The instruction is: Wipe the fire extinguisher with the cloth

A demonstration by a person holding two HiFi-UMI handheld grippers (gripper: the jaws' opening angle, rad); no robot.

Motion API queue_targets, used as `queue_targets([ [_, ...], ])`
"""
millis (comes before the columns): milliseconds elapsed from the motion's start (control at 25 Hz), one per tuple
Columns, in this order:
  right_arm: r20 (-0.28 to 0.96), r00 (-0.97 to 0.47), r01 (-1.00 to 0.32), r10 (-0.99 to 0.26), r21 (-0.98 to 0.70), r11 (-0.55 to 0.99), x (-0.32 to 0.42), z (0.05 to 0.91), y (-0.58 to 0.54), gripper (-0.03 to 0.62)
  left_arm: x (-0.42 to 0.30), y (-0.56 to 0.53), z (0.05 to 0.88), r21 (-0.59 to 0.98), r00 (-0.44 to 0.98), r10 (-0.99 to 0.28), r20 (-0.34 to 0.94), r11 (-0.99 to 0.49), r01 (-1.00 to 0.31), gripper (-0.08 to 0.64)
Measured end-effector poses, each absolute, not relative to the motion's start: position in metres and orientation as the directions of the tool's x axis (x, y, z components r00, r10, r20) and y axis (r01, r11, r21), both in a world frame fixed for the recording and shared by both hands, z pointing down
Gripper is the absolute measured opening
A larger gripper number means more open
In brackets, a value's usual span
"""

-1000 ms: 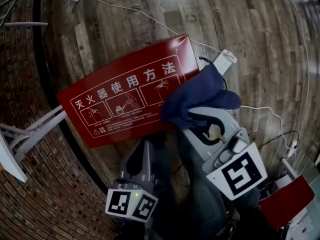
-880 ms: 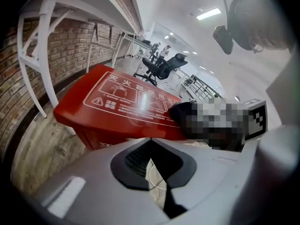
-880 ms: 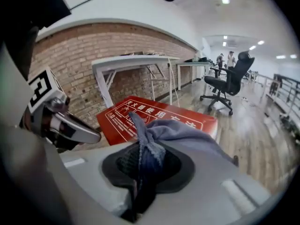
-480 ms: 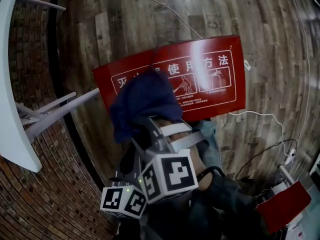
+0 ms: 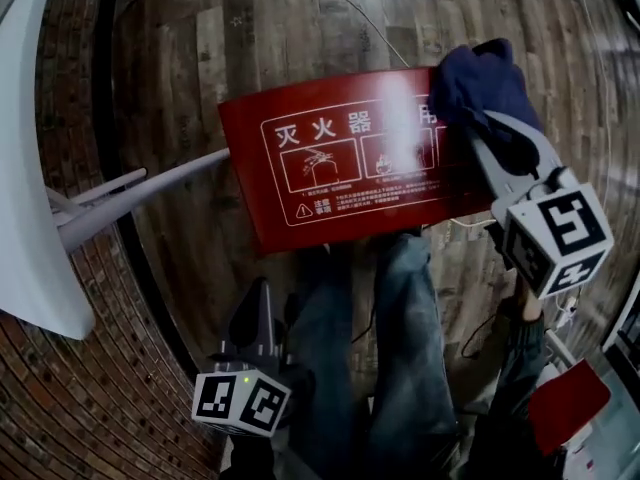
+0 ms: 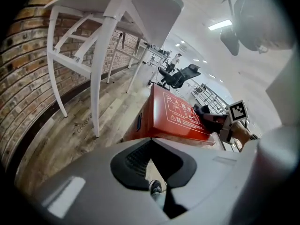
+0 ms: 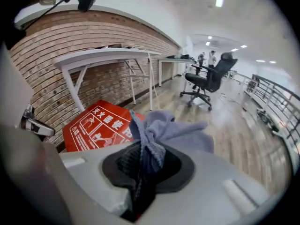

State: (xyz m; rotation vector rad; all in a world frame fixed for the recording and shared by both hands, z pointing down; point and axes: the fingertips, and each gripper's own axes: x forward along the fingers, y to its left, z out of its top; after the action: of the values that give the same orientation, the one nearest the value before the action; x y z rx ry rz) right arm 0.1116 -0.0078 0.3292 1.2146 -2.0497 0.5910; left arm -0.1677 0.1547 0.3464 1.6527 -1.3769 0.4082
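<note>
A white table [image 5: 25, 168] stands at the far left beside the brick wall. The left gripper [image 5: 262, 303] hangs low over the wooden floor [image 5: 250, 28], near the red fire extinguisher box [image 5: 340, 158] but not touching it. Its jaws are drawn together at the tips with nothing between them. The box lies in the middle with its printed face up, just beyond the person's legs [image 5: 400, 368]. At the box's right end sits the blue cloth [image 5: 480, 83], bunched on the top corner. The right gripper [image 5: 478, 128] has its jaws clamped narrowly on the cloth.
</note>
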Motion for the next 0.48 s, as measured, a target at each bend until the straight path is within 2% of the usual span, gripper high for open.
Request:
queue_targets([
  [80, 0.749, -0.298, -0.908, -0.591, -0.030, 0.419, 0.126, 0.330, 0.001, 0.055, -0.171, 0.158, 0.349, 0.436, 0.322, -0.595, 0.736, 0.053, -0.898, 0.008],
  [160, 0.752, -0.287, -0.911, -0.593, -0.022, 0.413, 0.109, 0.329, 0.007, 0.055, -0.173, 0.159, 0.350, 0.442, 0.326, -0.594, 0.736, 0.057, -0.895, 0.008],
  [240, 0.749, -0.365, -0.869, -0.553, -0.060, 0.492, 0.061, 0.328, 0.016, 0.057, -0.177, 0.159, 0.353, 0.441, 0.322, -0.594, 0.738, 0.064, -0.895, 0.008],
  [320, 0.751, -0.496, -0.760, -0.435, -0.134, 0.636, -0.010, 0.329, 0.033, 0.057, -0.181, 0.158, 0.355, 0.440, 0.318, -0.595, 0.738, 0.068, -0.895, 0.008],
  [400, 0.765, -0.570, -0.624, -0.301, -0.165, 0.764, -0.081, 0.331, 0.058, 0.055, -0.187, 0.156, 0.357, 0.429, 0.305, -0.593, 0.745, 0.075, -0.900, 0.008],
  [480, 0.741, -0.629, -0.497, -0.235, -0.151, 0.855, -0.139, 0.330, 0.076, 0.057, -0.196, 0.156, 0.359, 0.417, 0.289, -0.589, 0.754, 0.090, -0.905, 0.008],
])
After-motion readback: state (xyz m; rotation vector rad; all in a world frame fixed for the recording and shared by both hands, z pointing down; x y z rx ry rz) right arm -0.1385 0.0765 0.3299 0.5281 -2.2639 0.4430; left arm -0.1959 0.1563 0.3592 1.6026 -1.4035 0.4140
